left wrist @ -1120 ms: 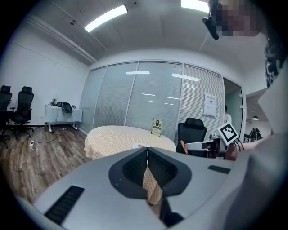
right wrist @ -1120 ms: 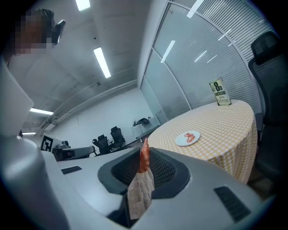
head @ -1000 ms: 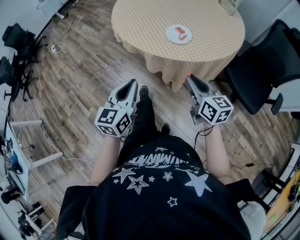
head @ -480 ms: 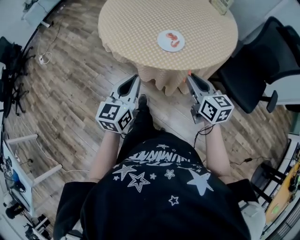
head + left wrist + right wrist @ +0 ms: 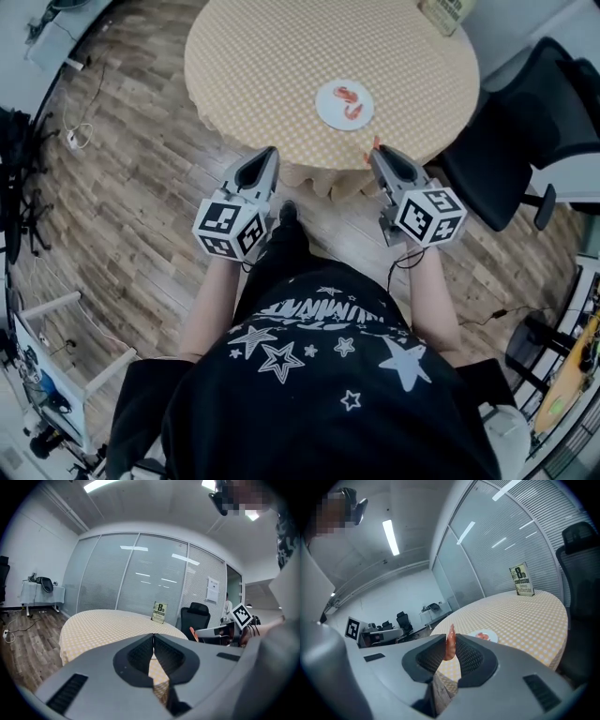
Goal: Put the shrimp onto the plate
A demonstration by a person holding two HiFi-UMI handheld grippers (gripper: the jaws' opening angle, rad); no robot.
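Observation:
A white plate (image 5: 344, 104) with shrimp (image 5: 349, 99) on it lies on the round table (image 5: 281, 66) with a yellow checked cloth, near its front edge. My right gripper (image 5: 377, 155) is shut on an orange shrimp (image 5: 450, 642), whose tip (image 5: 376, 143) sticks up between the jaws, just short of the table's edge. In the right gripper view the plate (image 5: 486, 635) lies ahead to the right. My left gripper (image 5: 265, 159) is shut with nothing in it, hanging at the table's front edge; its jaws meet in the left gripper view (image 5: 153, 645).
A black office chair (image 5: 525, 122) stands to the table's right. A small sign card (image 5: 448, 13) stands at the table's far side. Wood flooring (image 5: 122, 178) spreads to the left, with cables and desk legs (image 5: 56, 375) at the far left.
The person has stepped toward the table: table and plate have slid nearer in the head view, and both grippers now reach its front edge. The right gripper still holds the shrimp.

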